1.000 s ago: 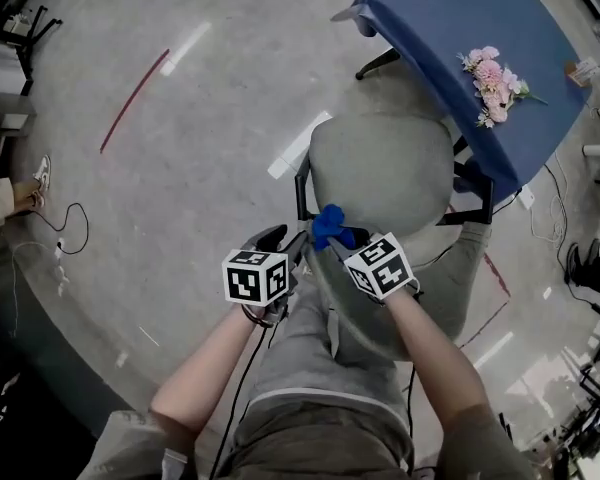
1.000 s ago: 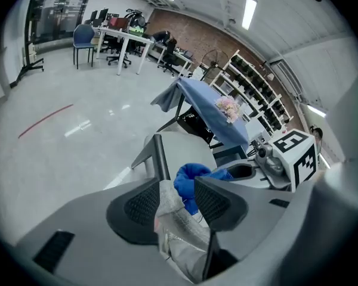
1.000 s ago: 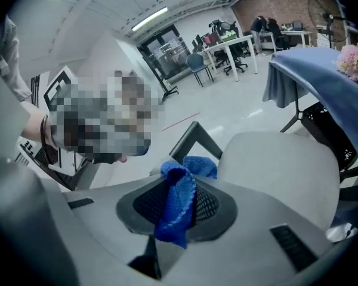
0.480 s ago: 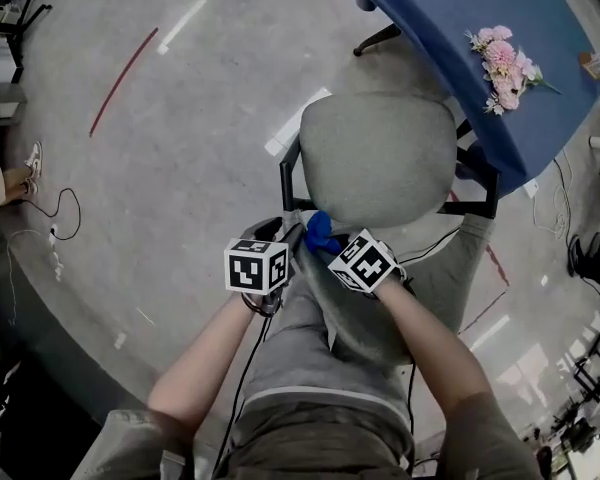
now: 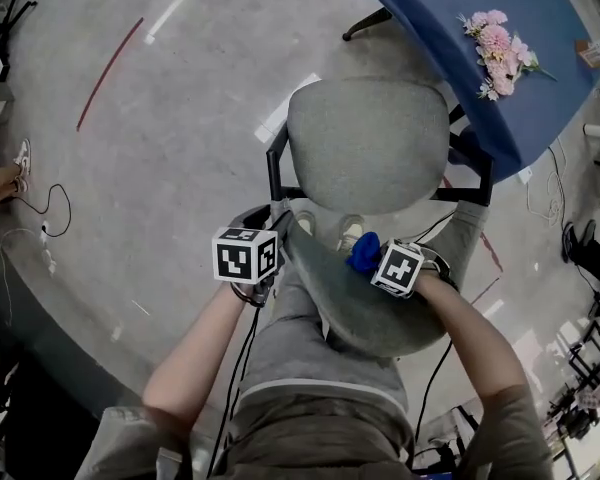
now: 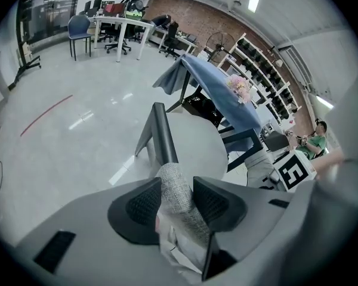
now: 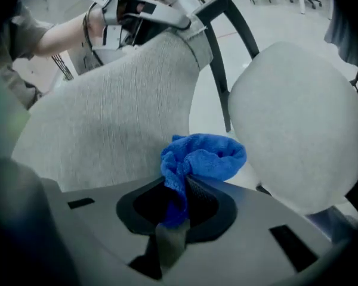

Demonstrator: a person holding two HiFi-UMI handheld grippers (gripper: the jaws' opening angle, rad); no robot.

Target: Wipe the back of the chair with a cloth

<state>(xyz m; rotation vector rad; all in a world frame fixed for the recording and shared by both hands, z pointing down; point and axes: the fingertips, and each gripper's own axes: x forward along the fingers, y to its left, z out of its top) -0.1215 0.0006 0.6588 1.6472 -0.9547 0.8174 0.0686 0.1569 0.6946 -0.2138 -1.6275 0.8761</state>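
Nearest the viewer, the left gripper (image 6: 176, 196) is clamping the top corner of the grey fabric chair back (image 5: 365, 313), with the padded edge pinched between both pads. A little way along the same top edge, the right gripper (image 7: 182, 200) is pinching a bunched blue cloth (image 7: 204, 157), which is sitting right at that edge. Beyond them, the round grey seat (image 5: 370, 143) is showing. Farther off, a blue-covered table (image 5: 450, 18) is carrying a spray of pink flowers (image 5: 495, 43).
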